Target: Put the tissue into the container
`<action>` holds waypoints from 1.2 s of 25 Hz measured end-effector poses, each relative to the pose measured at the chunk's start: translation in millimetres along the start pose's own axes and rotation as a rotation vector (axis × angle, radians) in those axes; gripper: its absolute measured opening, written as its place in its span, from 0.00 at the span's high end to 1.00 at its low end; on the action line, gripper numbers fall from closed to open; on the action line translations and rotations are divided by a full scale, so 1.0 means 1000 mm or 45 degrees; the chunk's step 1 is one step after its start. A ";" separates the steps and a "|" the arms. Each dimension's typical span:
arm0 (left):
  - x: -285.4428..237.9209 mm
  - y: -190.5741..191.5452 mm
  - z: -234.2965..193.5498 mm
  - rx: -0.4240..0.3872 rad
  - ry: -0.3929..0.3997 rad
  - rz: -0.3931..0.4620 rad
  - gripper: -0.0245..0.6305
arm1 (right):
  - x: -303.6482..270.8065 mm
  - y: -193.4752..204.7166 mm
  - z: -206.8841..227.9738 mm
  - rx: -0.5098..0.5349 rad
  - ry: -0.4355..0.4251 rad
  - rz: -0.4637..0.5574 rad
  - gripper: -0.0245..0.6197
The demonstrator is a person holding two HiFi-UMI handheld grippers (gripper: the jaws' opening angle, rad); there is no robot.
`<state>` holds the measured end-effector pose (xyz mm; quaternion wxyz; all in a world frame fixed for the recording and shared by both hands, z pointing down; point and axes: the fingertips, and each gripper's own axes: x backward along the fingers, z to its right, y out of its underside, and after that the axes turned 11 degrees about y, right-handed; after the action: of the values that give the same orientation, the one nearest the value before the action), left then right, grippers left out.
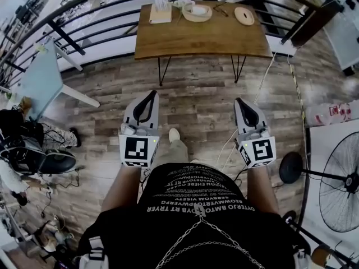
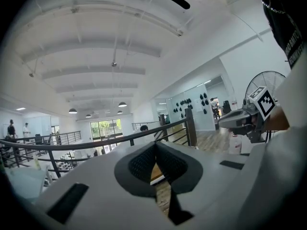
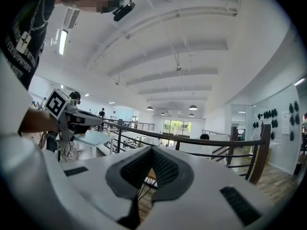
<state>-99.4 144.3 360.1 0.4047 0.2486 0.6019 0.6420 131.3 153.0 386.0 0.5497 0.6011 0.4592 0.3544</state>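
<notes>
Above the wooden floor (image 1: 196,94), the left hand-held gripper (image 1: 151,94) and right hand-held gripper (image 1: 240,101) are both clenched on nothing, the tissue (image 1: 161,3) and container (image 1: 197,13) lying well ahead on the counter (image 1: 213,38).

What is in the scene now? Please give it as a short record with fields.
table: wooden, ahead of the person, beyond both grippers
on table: box, bowl, round disc, all near its far edge
tissue: not clear at this size
left gripper: shut, empty, over the floor
right gripper: shut, empty, over the floor
task: not yet begun
</notes>
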 end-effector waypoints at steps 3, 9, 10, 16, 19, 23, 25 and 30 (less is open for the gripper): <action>-0.013 0.001 -0.012 0.001 0.010 0.001 0.93 | -0.017 -0.001 0.000 0.005 0.001 -0.005 0.95; -0.044 0.000 -0.043 0.001 0.020 -0.005 0.93 | -0.058 -0.003 0.006 0.008 0.008 -0.023 0.95; -0.049 0.000 -0.048 0.002 0.022 -0.006 0.93 | -0.065 -0.004 0.007 0.010 0.007 -0.027 0.95; -0.079 0.003 -0.074 0.017 0.046 -0.015 0.93 | -0.102 -0.007 0.011 0.014 0.017 -0.033 0.95; -0.093 0.002 -0.087 0.020 0.065 -0.011 0.93 | -0.118 -0.010 0.012 0.016 0.027 -0.037 0.95; -0.107 0.002 -0.105 0.017 0.090 -0.009 0.93 | -0.137 -0.015 0.010 0.026 0.043 -0.042 0.95; -0.114 0.001 -0.115 0.015 0.100 -0.004 0.93 | -0.147 -0.019 0.009 0.032 0.052 -0.041 0.95; -0.129 -0.003 -0.141 0.019 0.125 0.013 0.93 | -0.174 -0.030 0.007 0.024 0.075 -0.036 0.95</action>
<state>-141.2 -42.1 357.6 0.3696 0.2230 0.6244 0.6510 76.1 -14.2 368.7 0.5351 0.5891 0.4870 0.3599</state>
